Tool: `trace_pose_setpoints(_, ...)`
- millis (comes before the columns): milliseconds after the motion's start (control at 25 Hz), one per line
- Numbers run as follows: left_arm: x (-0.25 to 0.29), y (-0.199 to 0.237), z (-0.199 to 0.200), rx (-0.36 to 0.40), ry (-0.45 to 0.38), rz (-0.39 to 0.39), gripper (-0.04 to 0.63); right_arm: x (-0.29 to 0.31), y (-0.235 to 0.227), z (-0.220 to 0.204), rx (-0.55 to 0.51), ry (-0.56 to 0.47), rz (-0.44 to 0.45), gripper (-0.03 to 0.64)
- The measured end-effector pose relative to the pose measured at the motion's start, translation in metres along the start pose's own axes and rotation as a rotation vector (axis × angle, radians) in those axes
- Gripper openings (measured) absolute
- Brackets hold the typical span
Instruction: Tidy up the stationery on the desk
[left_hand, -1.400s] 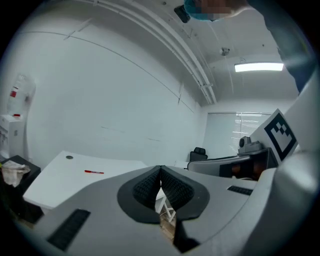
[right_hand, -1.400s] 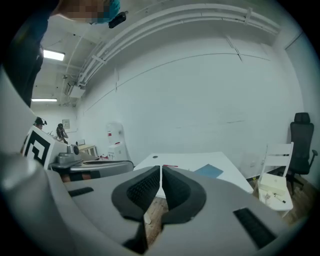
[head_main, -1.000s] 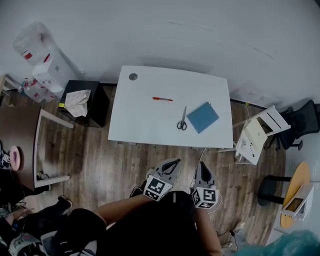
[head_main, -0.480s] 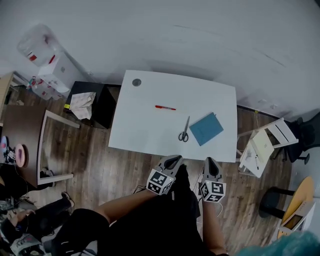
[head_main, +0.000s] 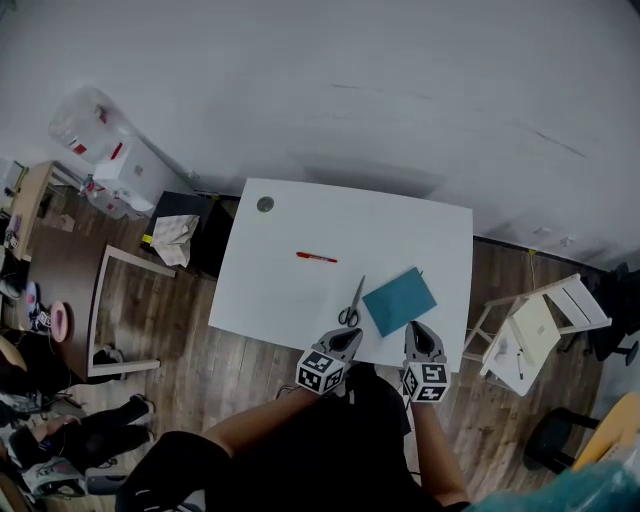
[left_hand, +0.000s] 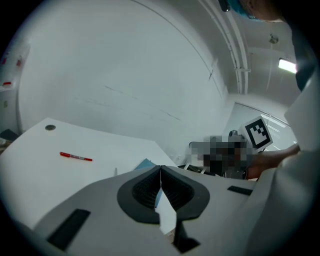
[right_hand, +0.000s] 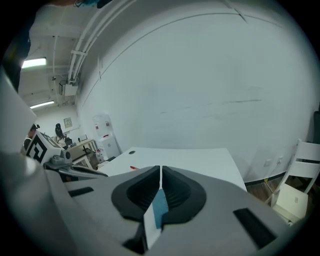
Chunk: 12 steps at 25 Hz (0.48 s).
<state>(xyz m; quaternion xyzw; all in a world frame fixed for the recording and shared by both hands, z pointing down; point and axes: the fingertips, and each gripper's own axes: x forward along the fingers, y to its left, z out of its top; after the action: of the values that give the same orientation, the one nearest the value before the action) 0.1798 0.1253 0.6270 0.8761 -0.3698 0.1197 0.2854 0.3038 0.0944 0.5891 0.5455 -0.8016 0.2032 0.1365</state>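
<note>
A white desk carries a red pen, scissors and a blue notebook. My left gripper hangs at the desk's near edge just below the scissors' handles, jaws shut and empty. My right gripper is beside it below the notebook, also shut with nothing held. The left gripper view shows the red pen on the desk and a sliver of the notebook over the shut left gripper. In the right gripper view the shut right gripper half hides the desk.
A black cabinet with a cloth on it stands left of the desk. A white folding chair is at the right. A brown table and a water dispenser are further left. A round hole marks the desk's far left corner.
I have stepped forward: both grippers have come up to the desk's near edge. The stationery has not moved on the desk.
</note>
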Motion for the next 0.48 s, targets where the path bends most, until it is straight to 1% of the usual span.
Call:
trace_pose_setpoints(120, 0.026, 0.008, -0.010, -0.039, 0.051, 0.024, 0.015, 0.019, -0.028, 0.000, -0.019, 0.027, -0.008, 0.035)
trace_pose_setpoints(160, 0.032, 0.010, -0.016, -0.036, 0.067, 0.036, 0.015, 0.024, -0.035, -0.003, -0.025, 0.039, -0.009, 0.035)
trace_pose_setpoints(280, 0.046, 0.016, -0.030, 0.016, 0.106, 0.077, 0.015, 0.040, -0.050, -0.013, -0.032, 0.085, 0.017, 0.035)
trace_pose_setpoints(320, 0.050, 0.018, -0.033, 0.017, 0.116, 0.086, 0.015, 0.045, -0.055, -0.015, -0.037, 0.099, 0.026, 0.035)
trace_pose_setpoints(480, 0.067, 0.025, -0.048, -0.029, 0.171, 0.106, 0.015, 0.065, -0.075, -0.031, -0.057, 0.170, 0.071, 0.035)
